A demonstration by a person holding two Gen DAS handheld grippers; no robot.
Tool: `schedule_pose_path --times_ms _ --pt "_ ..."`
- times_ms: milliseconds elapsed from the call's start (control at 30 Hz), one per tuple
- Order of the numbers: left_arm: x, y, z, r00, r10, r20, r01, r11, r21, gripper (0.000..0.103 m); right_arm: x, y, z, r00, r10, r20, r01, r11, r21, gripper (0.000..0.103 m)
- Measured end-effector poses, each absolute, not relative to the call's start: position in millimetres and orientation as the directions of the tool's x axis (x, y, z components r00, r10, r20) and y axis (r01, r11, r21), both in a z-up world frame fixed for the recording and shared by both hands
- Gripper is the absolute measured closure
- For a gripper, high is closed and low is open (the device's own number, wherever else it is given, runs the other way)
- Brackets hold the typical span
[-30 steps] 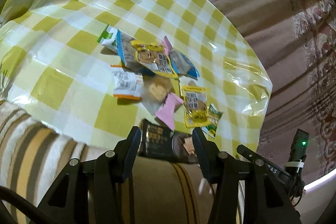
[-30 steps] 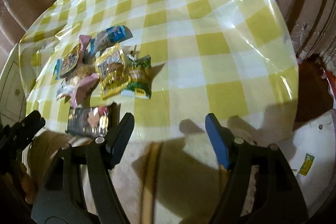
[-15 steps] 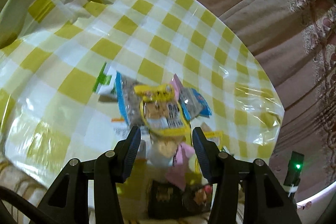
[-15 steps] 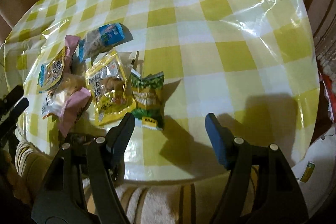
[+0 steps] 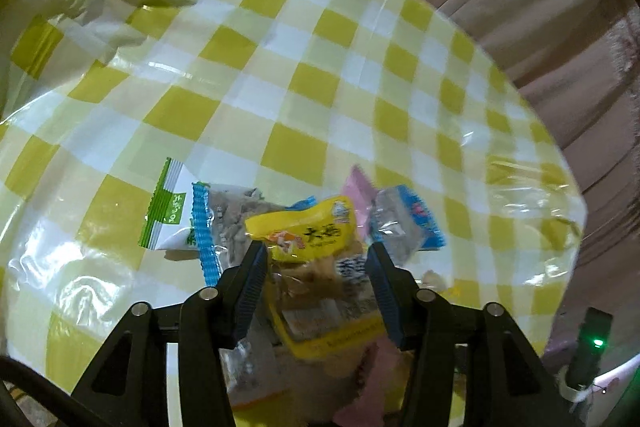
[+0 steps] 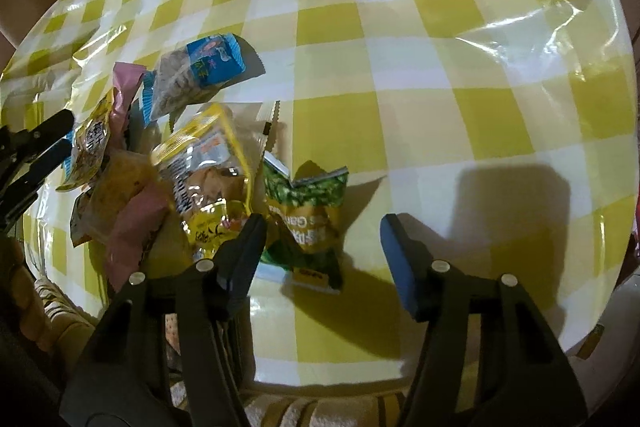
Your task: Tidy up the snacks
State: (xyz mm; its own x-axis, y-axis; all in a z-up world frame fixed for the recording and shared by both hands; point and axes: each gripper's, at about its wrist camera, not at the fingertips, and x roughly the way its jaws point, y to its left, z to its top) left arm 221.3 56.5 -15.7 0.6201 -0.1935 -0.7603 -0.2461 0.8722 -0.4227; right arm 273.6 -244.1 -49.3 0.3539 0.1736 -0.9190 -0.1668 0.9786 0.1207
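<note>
Round table under a glossy yellow-and-white checked plastic cloth (image 6: 400, 39); the pile of small snack packets sits near its edge. Left gripper (image 5: 316, 259) straddles a yellow crinkly packet (image 5: 308, 231), jaws apart and just been opening, pads not pressing. Right gripper (image 6: 322, 227) over a green foil packet (image 6: 312, 203), jaws apart, just been closing, not gripping.

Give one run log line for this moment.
left gripper: open over yellow packet | right gripper: open, closing, near green packet | nothing held
</note>
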Motion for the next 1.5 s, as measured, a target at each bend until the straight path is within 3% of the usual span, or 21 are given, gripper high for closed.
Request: schedule_pose_path --times_ms 133,567,600,667,700,800,867,967,1233,1500 --pt "231.0 48.2 -20.2 0.600 -0.181 -0.779 -0.233 0.892 -0.387 0.035 277.0 -237.8 -50.4 0.364 0.160 -0.918 -0.177 0.979 0.101 0.040" --pt "222.4 36.5 -20.8 0.565 -0.143 -0.812 -0.218 0.924 -0.315 0.033 278.7 -228.5 -52.4 0.377 0.122 -0.918 -0.193 0.980 0.051 0.040" --pt "219.8 35.1 -20.3 0.560 -0.138 -0.817 -0.218 0.927 -0.306 0.032 278.8 -228.6 -52.5 0.377 0.123 -0.918 -0.192 0.980 0.053 0.040" --pt "217.7 33.1 -21.4 0.552 -0.139 -0.822 -0.215 0.929 -0.301 0.018 278.5 -229.0 -52.8 0.378 0.127 -0.917 -0.191 0.980 0.057 0.040" --pt "216.8 31.4 -22.5 0.541 -0.128 -0.831 -0.219 0.933 -0.286 0.018 278.5 -228.7 -53.0 0.378 0.125 -0.917 -0.191 0.980 0.055 0.040" --pt "214.3 30.3 -22.4 0.538 -0.109 -0.836 -0.227 0.936 -0.268 0.018 276.6 -229.1 -52.7 0.380 0.122 -0.917 -0.192 0.980 0.051 0.040" --pt "215.3 32.9 -25.9 0.523 -0.112 -0.845 -0.239 0.932 -0.272 0.023 276.9 -228.7 -52.8 0.382 0.120 -0.917 -0.189 0.981 0.049 0.041" --pt "214.4 34.0 -27.2 0.517 -0.105 -0.849 -0.245 0.933 -0.264 0.029 274.4 -230.5 -51.4 0.393 0.112 -0.913 -0.180 0.983 0.043 0.058" --pt "203.3 34.7 -23.2 0.530 -0.116 -0.840 -0.234 0.932 -0.276 0.034 265.2 -243.9 -42.2 0.419 0.152 -0.895 -0.164 0.982 0.090 0.071" --pt "185.1 34.6 -14.6 0.559 -0.124 -0.820 -0.233 0.926 -0.298 0.040 252.7 -250.4 -30.4 0.451 0.168 -0.876 -0.167 0.981 0.101 0.073"
